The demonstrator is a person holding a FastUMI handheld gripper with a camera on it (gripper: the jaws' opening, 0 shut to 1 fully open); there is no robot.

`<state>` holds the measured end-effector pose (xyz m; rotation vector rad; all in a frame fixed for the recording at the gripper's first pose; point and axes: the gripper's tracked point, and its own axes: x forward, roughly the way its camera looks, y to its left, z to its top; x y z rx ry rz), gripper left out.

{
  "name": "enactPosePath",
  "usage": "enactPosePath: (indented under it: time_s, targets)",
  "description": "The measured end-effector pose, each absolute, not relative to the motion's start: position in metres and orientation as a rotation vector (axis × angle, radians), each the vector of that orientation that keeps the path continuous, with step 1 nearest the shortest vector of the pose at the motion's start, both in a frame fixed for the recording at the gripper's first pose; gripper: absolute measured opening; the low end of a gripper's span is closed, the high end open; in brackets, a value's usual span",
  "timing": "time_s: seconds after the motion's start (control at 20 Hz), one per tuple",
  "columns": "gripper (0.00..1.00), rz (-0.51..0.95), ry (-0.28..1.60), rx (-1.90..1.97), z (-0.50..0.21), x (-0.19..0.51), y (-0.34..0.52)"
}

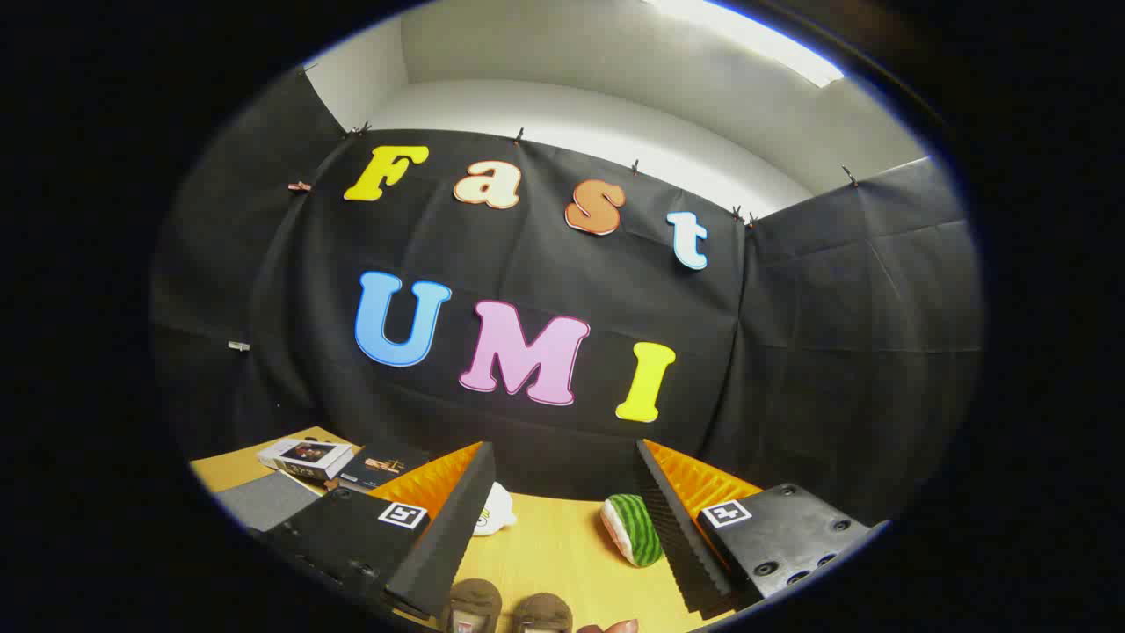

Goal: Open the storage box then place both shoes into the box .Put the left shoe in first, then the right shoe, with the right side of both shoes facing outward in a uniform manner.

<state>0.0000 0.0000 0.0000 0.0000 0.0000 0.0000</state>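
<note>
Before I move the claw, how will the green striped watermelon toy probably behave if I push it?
The watermelon toy looks plush, so it is probably soft and light. Its rounded shape lying on the smooth wooden table suggests it may slide or tip over easily. The claw is open, with the toy just beside one finger.

Nothing I can actually read here: the book covers (308, 457) on the table (562, 549) are way too small.

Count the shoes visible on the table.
2. Both shoes sit side by side on the wooden table, between the open jaws: left one, right one. Each is partly cut off; more could be hidden.
</note>
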Motion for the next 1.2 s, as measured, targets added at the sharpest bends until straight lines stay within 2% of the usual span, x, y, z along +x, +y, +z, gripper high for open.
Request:
enactPosePath:
  time_s: [0.8,1.2]
  targets:
    - [0.97,0.057,0.118,-0.015,-0.03,0.009,0.023]
    - [0.97,0.523,0.325,0.249,-0.088,-0.004,0.134]
